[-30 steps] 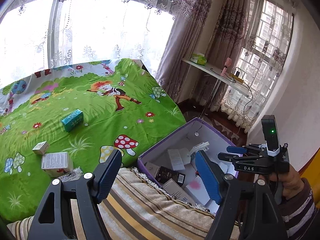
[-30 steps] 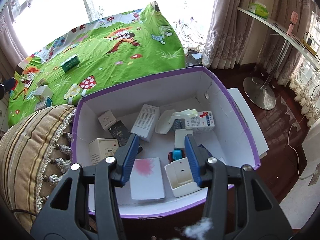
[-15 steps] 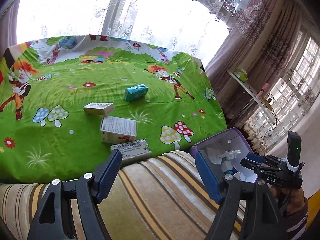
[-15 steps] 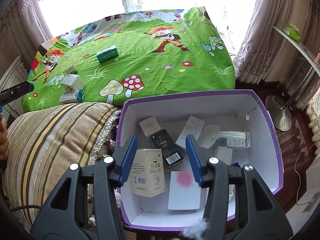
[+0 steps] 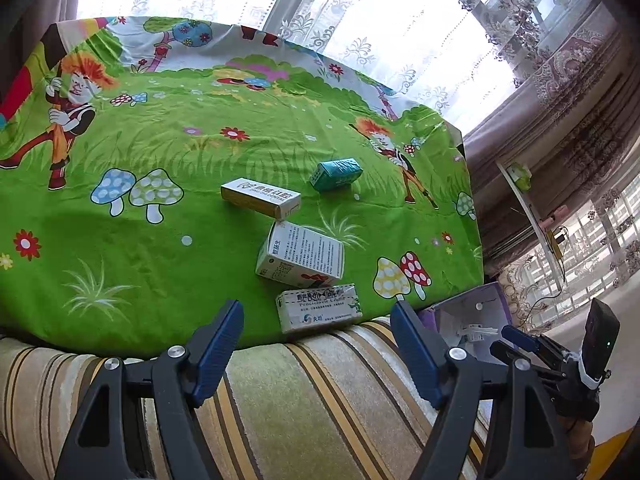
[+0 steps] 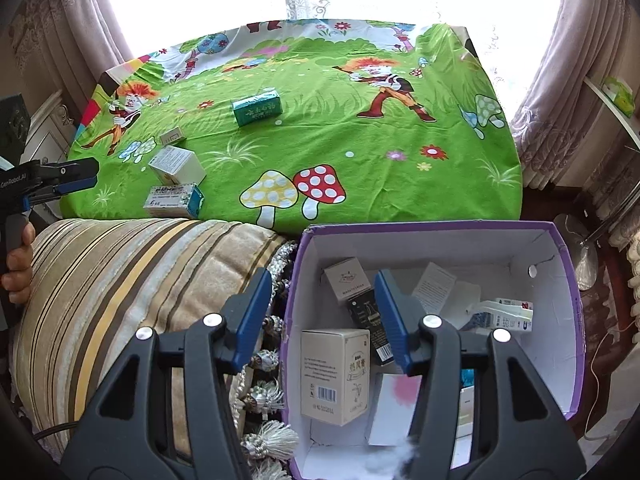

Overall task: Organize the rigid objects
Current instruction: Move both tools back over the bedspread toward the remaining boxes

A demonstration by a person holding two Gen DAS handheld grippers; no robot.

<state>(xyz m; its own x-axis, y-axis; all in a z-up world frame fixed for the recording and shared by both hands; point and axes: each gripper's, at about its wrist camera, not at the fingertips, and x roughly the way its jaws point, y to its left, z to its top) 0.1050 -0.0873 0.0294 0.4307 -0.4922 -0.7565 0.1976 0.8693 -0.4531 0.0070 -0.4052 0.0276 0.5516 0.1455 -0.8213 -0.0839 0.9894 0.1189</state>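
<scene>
Bright lace-curtained windows back a table under a green cartoon cloth (image 5: 160, 272), printed with mushrooms and flowers. Four small cartons lie on the cloth, well apart from the purple box: a teal carton (image 5: 336, 174) farthest back, a cream carton (image 5: 260, 198) nearer, a white carton (image 5: 302, 256) nearer again, and a silver carton (image 5: 318, 308) at the cloth's near edge, just beside a striped cushion (image 5: 312, 408). The left gripper (image 5: 316, 350) hovers over the cushion, jaws wide apart and empty. The right gripper (image 6: 318, 320) hangs above the near left corner of the purple box (image 6: 568, 320), which sits beside the cushion and holds several cartons. Its jaws have just been opening; nothing is pinched between them.
</scene>
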